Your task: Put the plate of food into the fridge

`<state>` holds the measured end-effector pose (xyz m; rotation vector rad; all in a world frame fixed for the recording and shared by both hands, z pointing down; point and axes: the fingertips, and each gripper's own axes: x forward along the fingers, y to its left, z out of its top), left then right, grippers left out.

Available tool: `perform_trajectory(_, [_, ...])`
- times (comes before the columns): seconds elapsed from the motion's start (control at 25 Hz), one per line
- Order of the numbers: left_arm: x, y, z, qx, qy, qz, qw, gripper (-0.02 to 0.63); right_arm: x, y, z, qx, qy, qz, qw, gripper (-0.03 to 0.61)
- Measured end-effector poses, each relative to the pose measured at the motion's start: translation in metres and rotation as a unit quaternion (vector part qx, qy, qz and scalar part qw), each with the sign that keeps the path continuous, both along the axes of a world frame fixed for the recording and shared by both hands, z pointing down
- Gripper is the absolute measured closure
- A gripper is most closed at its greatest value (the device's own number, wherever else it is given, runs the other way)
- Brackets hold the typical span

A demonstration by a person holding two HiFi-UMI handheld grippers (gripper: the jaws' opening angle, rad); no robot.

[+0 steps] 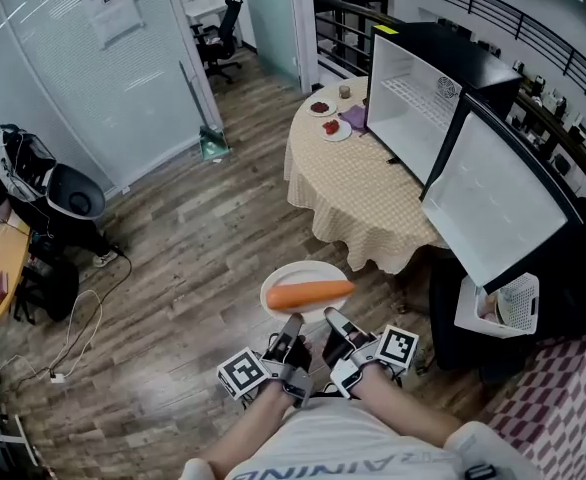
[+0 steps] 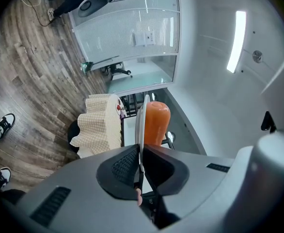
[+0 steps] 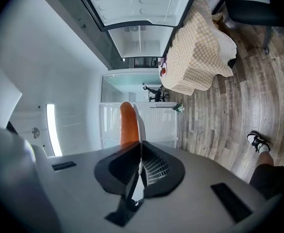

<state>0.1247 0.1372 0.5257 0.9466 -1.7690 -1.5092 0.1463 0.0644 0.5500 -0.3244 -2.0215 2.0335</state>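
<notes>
I've got both tongs pinching the near rim of the white plate (image 1: 291, 274), with the left tongs (image 2: 140, 153) and right tongs (image 3: 140, 153) side by side and pressed onto its edge. An orange carrot (image 1: 310, 294) lies across the plate. It hangs over the wood floor (image 1: 183, 258), well short of the fridge (image 1: 413, 103), whose door (image 1: 493, 203) is swung open by the checked-cloth bench (image 1: 358, 188).

Left gripper (image 1: 293, 324), right gripper (image 1: 333, 320) together (jaws pinching plate (image 1: 284, 277)).

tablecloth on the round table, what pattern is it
A small beige-and-white check; the tablecloth shows it best in the right gripper view.
</notes>
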Motion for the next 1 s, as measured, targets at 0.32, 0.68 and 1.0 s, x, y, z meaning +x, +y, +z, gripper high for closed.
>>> perform_trajectory(0.32, [-0.081, -0.02, 0.004, 0.007, 0.001, 0.029, 0.9996, 0.586, -0.076, -0.02, -0.002, 0.017, 0.005, 0.028, 0.999, 0.548])
perform_trajectory(0.68, [-0.194, -0.013, -0.006, 0.024, 0.008, 0.052, 0.9984, 0.586, -0.184, -0.01, -0.009, 0.023, 0.014, 0.052, 0.998, 0.548])
perform_trajectory(1.0, [-0.278, -0.001, -0.003, 0.015, 0.011, 0.075, 0.997, 0.586, -0.266, 0.002, -0.01, 0.026, 0.014, 0.071, 0.997, 0.548])
